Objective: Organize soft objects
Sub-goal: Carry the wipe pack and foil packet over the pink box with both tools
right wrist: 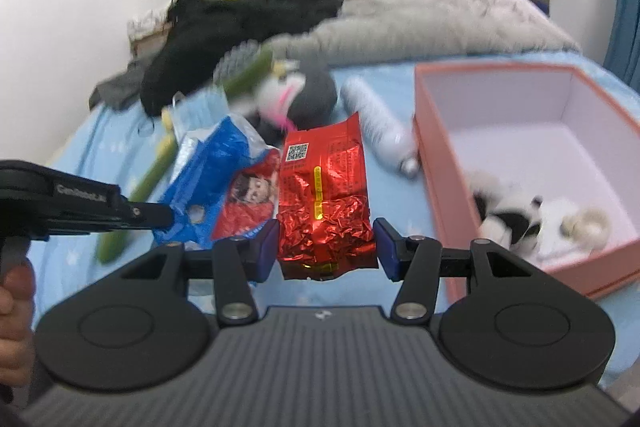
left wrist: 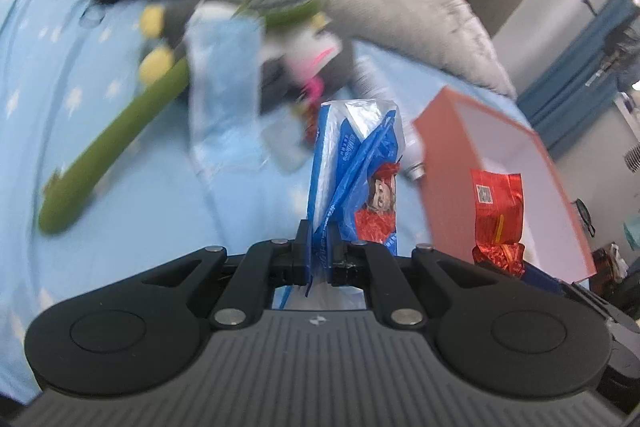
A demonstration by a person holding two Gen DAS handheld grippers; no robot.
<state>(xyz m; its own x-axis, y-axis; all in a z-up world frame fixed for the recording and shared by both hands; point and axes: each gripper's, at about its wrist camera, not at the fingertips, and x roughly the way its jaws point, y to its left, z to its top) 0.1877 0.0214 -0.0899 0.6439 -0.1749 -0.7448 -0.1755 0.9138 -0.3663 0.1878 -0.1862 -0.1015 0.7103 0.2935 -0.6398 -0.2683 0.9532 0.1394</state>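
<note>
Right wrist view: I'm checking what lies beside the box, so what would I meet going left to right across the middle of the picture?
Left gripper → blue bag → red foil pack → white bottle → pink box → plush toy inside it.

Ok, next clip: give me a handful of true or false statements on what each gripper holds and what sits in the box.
1. The left gripper is shut on a blue and white plastic bag. True.
2. The right gripper holds a green plush stick. False: it holds a red foil packet; the green plush stick lies on the blue bedsheet.
3. The orange box is empty. False: a black and white plush toy lies inside.
4. A white bottle lies on the bed beside the box, outside it. True.
5. The red packet is already in the box. False: it is in the jaws, outside the box.
</note>
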